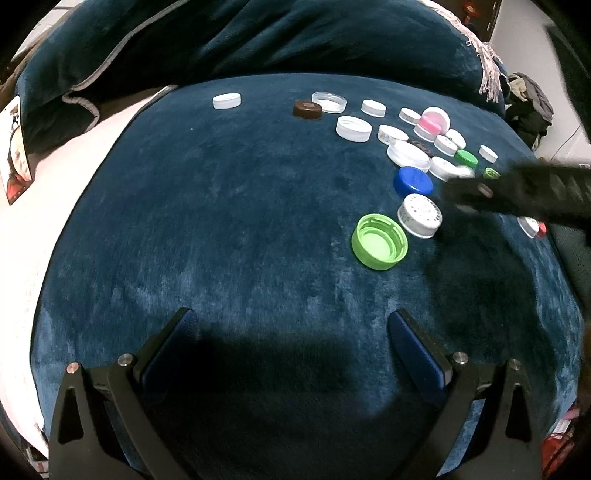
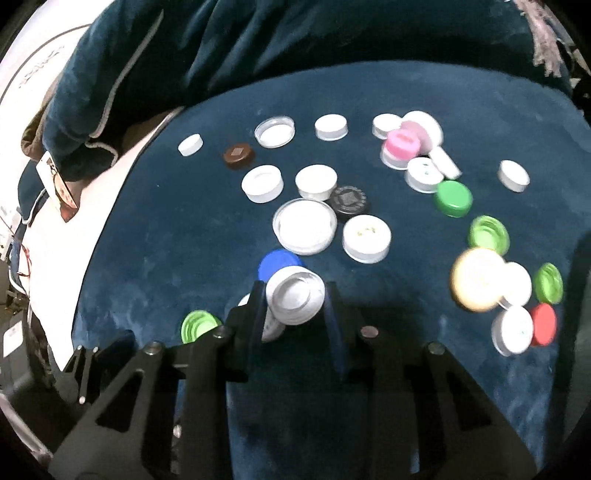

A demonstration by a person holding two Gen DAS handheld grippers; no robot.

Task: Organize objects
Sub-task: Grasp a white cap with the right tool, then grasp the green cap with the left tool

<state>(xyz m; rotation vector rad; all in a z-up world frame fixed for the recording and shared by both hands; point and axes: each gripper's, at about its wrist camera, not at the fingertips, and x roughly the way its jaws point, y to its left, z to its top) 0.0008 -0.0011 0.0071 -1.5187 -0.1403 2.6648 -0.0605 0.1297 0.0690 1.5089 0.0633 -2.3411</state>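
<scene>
Several bottle caps, mostly white, lie scattered on a dark blue plush cushion [image 1: 229,206]. In the right wrist view my right gripper [image 2: 295,295] is shut on a white cap [image 2: 297,301], tilted with its hollow side toward the camera and held above a blue cap [image 2: 275,264]. The left wrist view shows that gripper as a dark blur [image 1: 517,192] at the right, beside the blue cap [image 1: 413,181]. My left gripper [image 1: 291,321] hangs open over bare cushion with nothing between its fingers. A green upturned cap [image 1: 380,242] and a white perforated cap [image 1: 419,216] lie ahead of it to the right.
A brown cap [image 2: 239,155], a black cap [image 2: 349,199], a pink cap [image 2: 402,144], a red cap [image 2: 543,325] and green caps [image 2: 453,198] lie among the white ones. A folded blue blanket [image 1: 258,33] rises behind the cushion. Pale bedding [image 1: 44,206] borders it on the left.
</scene>
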